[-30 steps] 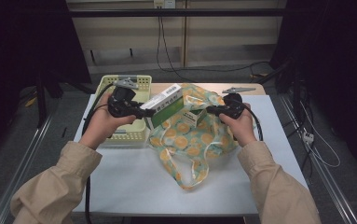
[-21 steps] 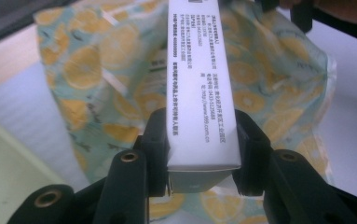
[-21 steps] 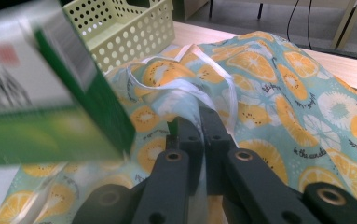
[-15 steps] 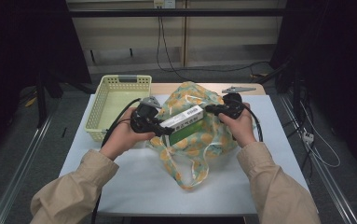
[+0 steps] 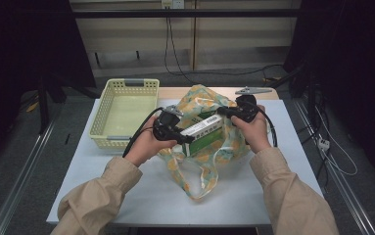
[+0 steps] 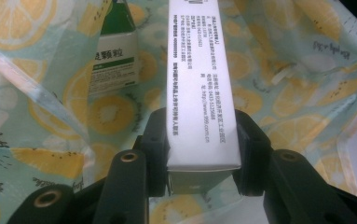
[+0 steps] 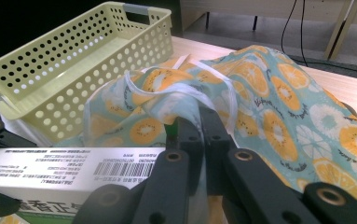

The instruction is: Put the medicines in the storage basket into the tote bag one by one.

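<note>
Medicine box lies clamped at one end between the left gripper's jaws, its long axis pointing away from them into the mouth of the fruit-print bag, where another box already sits. Right gripper is pinched shut on the bag's rim, holding it open beside the empty yellow basket.

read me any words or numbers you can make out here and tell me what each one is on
"颗粒": second green and white box inside the fruit-print bag.
"a bath" in script: the bag's fabric.
"www.999.com.cn": side of the white box in the left gripper; its other lines are too small.
Barcode digits on that box: blurred.
</note>
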Available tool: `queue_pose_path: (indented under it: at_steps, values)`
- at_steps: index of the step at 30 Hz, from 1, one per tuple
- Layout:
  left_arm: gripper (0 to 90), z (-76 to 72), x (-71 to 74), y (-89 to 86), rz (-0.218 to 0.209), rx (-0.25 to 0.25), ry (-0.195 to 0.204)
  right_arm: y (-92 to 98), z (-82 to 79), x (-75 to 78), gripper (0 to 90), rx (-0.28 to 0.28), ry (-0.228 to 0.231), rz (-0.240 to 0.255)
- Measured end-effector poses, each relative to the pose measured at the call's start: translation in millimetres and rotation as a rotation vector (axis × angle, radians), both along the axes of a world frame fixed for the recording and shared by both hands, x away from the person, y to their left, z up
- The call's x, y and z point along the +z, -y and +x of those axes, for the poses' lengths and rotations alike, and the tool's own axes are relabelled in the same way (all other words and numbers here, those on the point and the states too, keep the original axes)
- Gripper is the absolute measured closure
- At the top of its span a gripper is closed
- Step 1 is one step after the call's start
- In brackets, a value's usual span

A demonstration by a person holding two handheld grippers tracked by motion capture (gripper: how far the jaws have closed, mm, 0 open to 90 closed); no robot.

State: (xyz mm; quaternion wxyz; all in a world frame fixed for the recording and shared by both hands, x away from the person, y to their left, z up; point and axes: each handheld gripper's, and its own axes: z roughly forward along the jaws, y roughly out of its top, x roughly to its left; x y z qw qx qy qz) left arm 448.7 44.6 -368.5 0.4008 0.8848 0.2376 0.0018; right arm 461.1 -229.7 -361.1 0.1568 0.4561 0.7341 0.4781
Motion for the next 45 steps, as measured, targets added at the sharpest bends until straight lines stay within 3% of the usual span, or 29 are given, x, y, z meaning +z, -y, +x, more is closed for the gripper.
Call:
queue_pose_path:
  at_steps: [7, 17, 23, 30, 32, 33, 36, 37, 38, 39, 40, 45]
  values:
    - [62.8, 5.6, -5.6, 5.6, 0.023, 0.024, 0.001, -0.6, 2.2, 11.6, 89.8, -0.004, 0.015, 0.003]
    - [62.7, 26.5, -12.4, 37.5, -0.025, 0.073, 0.009, 1.1, -1.0, 18.7, 89.8, -0.006, 0.027, 0.011]
    - [62.7, 36.9, -16.2, 52.0, -0.004, 0.094, 0.014, 4.3, -2.5, 21.0, 89.8, -0.009, 0.034, 0.021]
    - [62.7, 49.4, -23.5, 62.9, -0.02, 0.113, 0.005, 2.9, -4.0, 21.3, 89.8, -0.007, 0.037, 0.018]
    - [62.6, 52.7, -24.5, 70.2, -0.04, 0.127, 0.013, 2.2, -4.8, 20.5, 89.7, -0.008, 0.034, 0.025]
    - [62.5, 52.7, -24.7, 73.9, -0.042, 0.163, 0.039, 2.0, -5.4, 20.5, 89.7, -0.006, 0.034, 0.018]
    - [61.2, 59.4, -30.3, 82.0, -0.076, 0.16, 0.07, 3.5, -6.8, 21.4, 89.7, -0.012, 0.035, 0.018]
    - [56.0, 60.3, -32.4, 84.4, -0.089, 0.159, 0.062, 4.1, -7.2, 20.8, 89.6, -0.018, 0.032, 0.016]
    - [44.2, 59.7, -33.0, 85.5, -0.081, 0.179, 0.061, 4.4, -7.4, 20.0, 89.6, -0.021, 0.027, 0.014]
    - [30.8, 58.5, -32.8, 85.0, -0.055, 0.191, 0.059, 4.5, -7.6, 18.8, 89.6, -0.02, 0.027, 0.019]
    - [24.0, 56.6, -32.3, 83.4, -0.044, 0.183, 0.044, 4.3, -7.6, 17.3, 89.6, -0.018, 0.023, 0.017]
    - [19.6, 40.3, -26.7, 59.3, -0.035, 0.14, 0.035, 2.5, -9.0, 11.9, 89.6, -0.007, 0.02, 0.028]
